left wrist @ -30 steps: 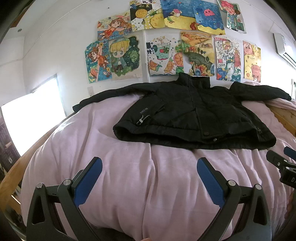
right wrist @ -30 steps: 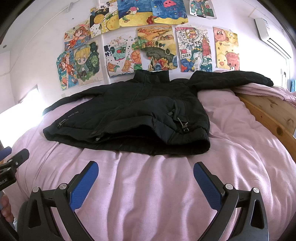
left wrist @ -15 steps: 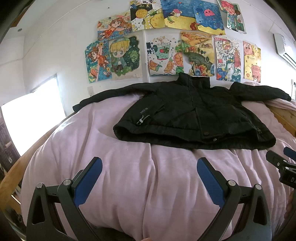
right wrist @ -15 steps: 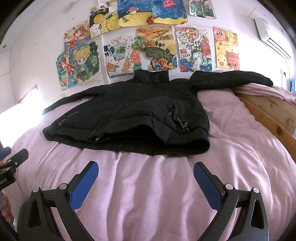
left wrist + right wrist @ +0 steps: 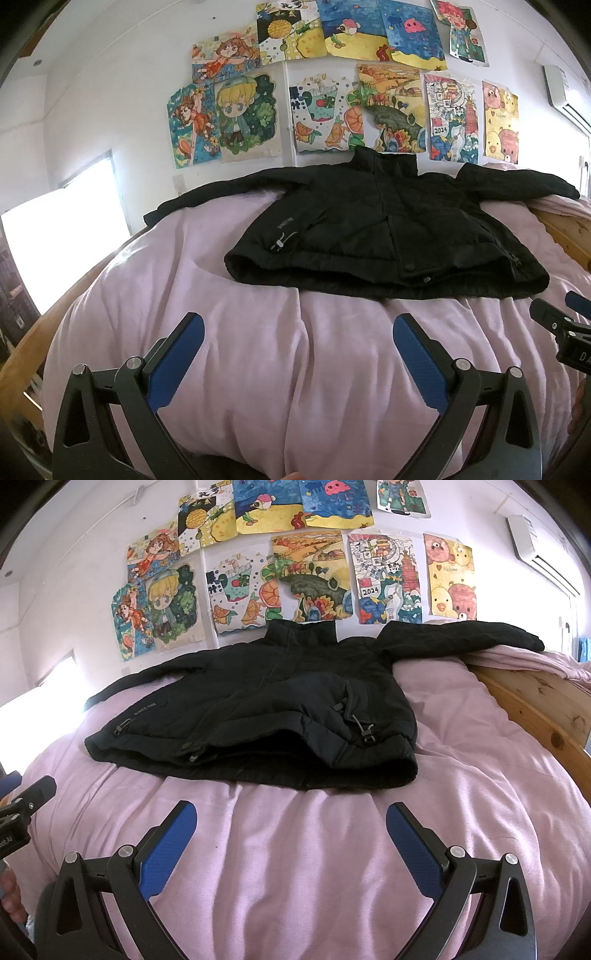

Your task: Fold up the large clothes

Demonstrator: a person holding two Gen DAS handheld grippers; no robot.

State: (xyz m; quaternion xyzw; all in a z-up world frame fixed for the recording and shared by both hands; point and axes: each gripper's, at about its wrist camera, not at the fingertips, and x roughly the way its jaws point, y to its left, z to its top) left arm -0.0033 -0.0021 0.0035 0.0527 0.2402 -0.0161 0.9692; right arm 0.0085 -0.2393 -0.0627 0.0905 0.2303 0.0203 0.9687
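Note:
A black padded jacket (image 5: 376,229) (image 5: 266,716) lies front up and spread flat on a pink quilt (image 5: 258,350) (image 5: 461,775), collar toward the wall, both sleeves stretched out sideways. My left gripper (image 5: 297,332) hovers open over the quilt, short of the jacket's hem, nothing between its blue pads. My right gripper (image 5: 290,818) is open too, near the hem's right half, and empty. Each gripper's tip shows at the edge of the other's view.
A wooden bed frame (image 5: 535,701) runs along the right side and a wooden rail (image 5: 33,332) along the left. Several colourful drawings (image 5: 332,92) cover the white wall behind. A bright window (image 5: 55,240) is at left, an air conditioner (image 5: 535,554) high right.

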